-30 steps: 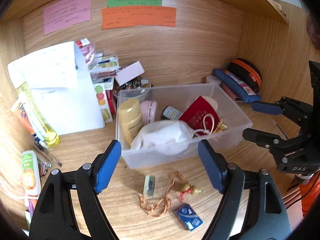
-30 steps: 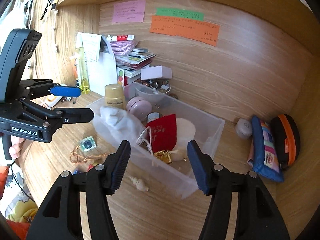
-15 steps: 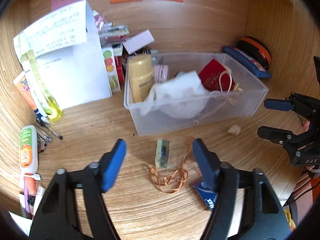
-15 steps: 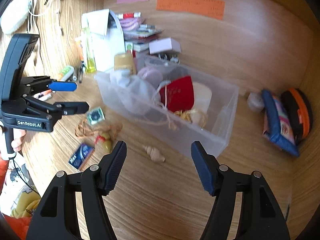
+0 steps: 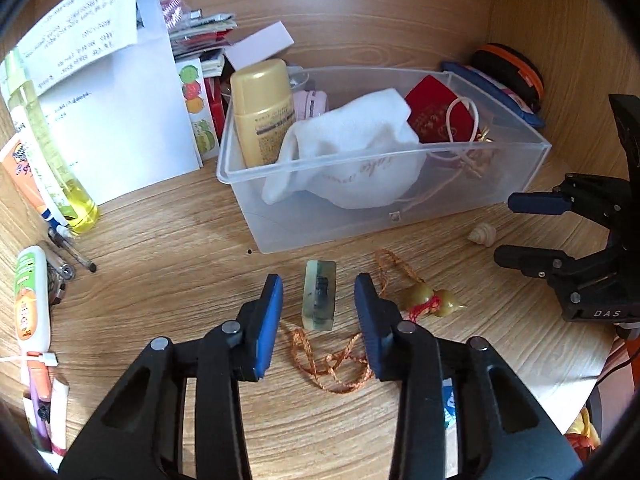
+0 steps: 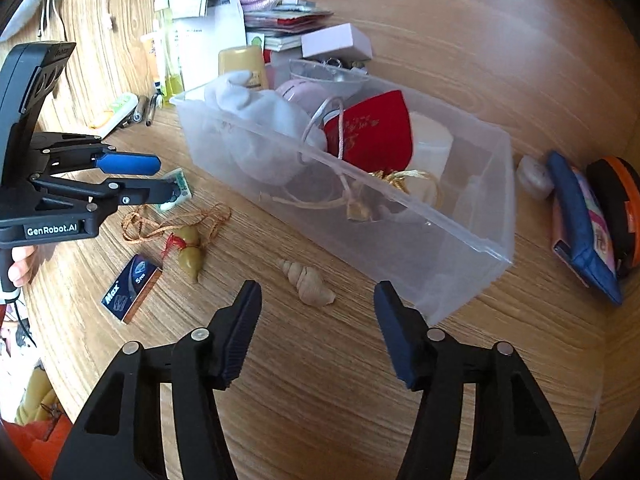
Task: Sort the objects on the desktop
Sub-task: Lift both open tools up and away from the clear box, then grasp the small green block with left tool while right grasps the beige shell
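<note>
The left gripper (image 5: 319,312) hangs low over the wooden desk (image 5: 168,280) with its jaws closing; a small translucent green block (image 5: 319,300) lies between the blue pads, which stand a little clear of it on both sides. Under its right finger trails an orange cord (image 5: 332,364), tied to a yellow-green gourd charm (image 5: 430,304) just right of that finger. Ahead of both grippers sits the clear plastic bin (image 5: 400,216), holding a white cloth pouch (image 5: 352,160), a tan bottle (image 5: 262,112) and a red pouch (image 6: 372,132). The right gripper (image 6: 318,312) also has its jaws closing, not yet on anything; a pale spiral seashell (image 6: 308,282) lies on the desk just ahead of the gap between its fingertips.
</note>
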A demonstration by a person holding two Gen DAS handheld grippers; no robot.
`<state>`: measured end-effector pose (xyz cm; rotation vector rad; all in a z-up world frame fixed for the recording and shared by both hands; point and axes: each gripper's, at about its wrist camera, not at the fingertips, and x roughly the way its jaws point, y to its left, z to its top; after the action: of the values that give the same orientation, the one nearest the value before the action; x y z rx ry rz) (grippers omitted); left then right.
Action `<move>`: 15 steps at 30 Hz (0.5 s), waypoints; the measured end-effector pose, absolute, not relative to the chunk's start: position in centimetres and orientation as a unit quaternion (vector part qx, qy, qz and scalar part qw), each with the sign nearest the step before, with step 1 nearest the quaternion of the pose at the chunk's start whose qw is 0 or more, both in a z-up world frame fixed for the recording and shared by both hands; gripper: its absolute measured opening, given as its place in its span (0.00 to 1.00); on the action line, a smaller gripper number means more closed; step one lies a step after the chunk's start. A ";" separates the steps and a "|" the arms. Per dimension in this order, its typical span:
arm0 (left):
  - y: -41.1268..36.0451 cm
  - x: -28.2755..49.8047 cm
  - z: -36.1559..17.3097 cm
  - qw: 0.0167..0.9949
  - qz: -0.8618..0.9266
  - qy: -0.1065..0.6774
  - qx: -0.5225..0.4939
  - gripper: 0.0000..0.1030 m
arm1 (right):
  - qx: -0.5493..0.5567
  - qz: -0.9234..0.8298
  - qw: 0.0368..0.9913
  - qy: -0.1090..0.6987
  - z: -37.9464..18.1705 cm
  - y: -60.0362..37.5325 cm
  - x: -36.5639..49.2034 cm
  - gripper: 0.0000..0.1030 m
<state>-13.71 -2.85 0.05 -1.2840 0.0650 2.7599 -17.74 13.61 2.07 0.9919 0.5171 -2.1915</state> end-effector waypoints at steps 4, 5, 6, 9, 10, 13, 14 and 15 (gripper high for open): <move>-3.0 -14.2 -0.4 0.053 0.902 0.020 -0.428 0.26 | 0.387 -0.832 0.341 0.205 1.3 13.0 -18.3 0.41; -3.0 -14.3 -0.6 0.057 0.902 0.021 -0.427 0.24 | 0.389 -0.830 0.342 0.207 1.1 12.8 -18.4 0.39; -3.1 -14.4 -0.7 0.057 0.903 0.023 -0.426 0.24 | 0.392 -0.828 0.343 0.209 0.9 12.6 -18.5 0.38; -3.5 -14.7 -1.1 0.059 0.899 0.017 -0.433 0.24 | 0.392 -0.826 0.344 0.216 0.7 12.1 -18.7 0.36; -3.6 -14.8 -1.2 0.060 0.899 0.012 -0.433 0.24 | 0.392 -0.824 0.346 0.218 0.6 12.0 -18.7 0.35; -3.9 -14.7 -1.3 0.063 0.900 0.004 -0.431 0.23 | 0.391 -0.823 0.352 0.216 0.5 11.9 -18.8 0.31; -4.0 -14.7 -1.3 0.063 0.900 0.003 -0.430 0.22 | 0.391 -0.822 0.354 0.215 0.5 11.9 -18.9 0.28; -4.0 -14.7 -1.3 0.063 0.901 0.001 -0.430 0.21 | 0.391 -0.821 0.357 0.213 0.5 11.9 -18.9 0.26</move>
<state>-14.69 -4.02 -1.27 -1.2995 0.0040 2.7211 -18.90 11.86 0.50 1.0094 0.5492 -2.1207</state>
